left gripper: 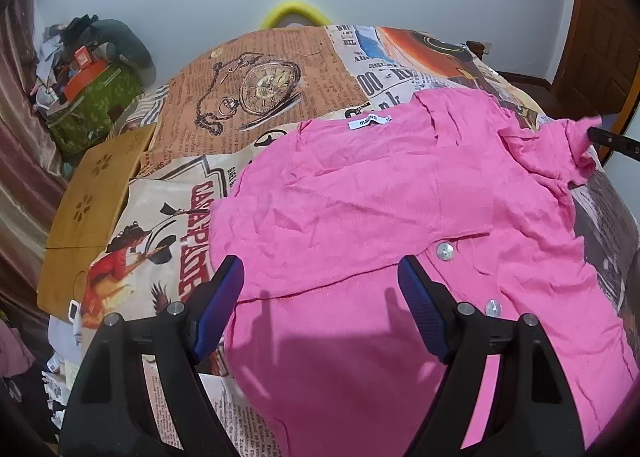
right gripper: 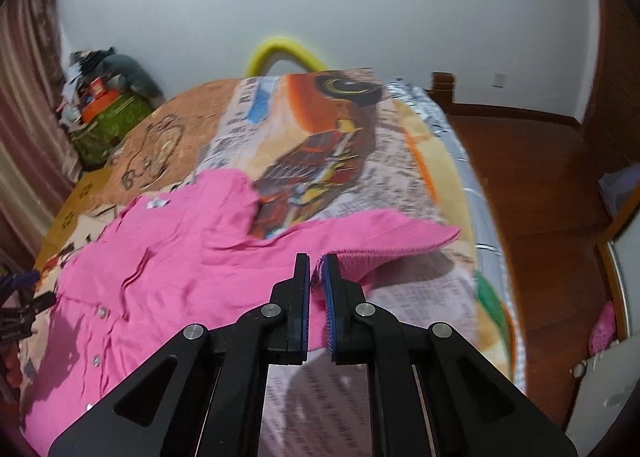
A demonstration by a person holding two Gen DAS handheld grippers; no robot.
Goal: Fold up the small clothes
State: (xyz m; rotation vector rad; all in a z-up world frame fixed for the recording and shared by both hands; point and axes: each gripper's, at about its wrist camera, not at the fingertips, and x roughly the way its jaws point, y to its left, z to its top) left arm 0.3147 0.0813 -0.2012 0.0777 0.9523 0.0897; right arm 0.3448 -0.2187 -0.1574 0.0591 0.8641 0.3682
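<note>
A pink buttoned shirt (left gripper: 380, 193) lies spread on the printed bedspread (left gripper: 260, 69), its white neck label (left gripper: 369, 122) toward the far side. My left gripper (left gripper: 320, 277) is open and empty, hovering over the shirt's near part beside the metal buttons (left gripper: 445, 250). In the right wrist view the shirt (right gripper: 172, 257) lies to the left. My right gripper (right gripper: 317, 269) is shut on the pink sleeve (right gripper: 384, 233) and holds its edge lifted off the bed. The right gripper's tip also shows at the far right of the left wrist view (left gripper: 596, 134).
A wooden lap tray (left gripper: 92, 213) sits at the bed's left edge. A green box piled with clutter (left gripper: 88, 97) stands in the far left corner. A yellow hoop (left gripper: 296, 13) leans behind the bed. Wooden floor (right gripper: 536, 185) lies to the right of the bed.
</note>
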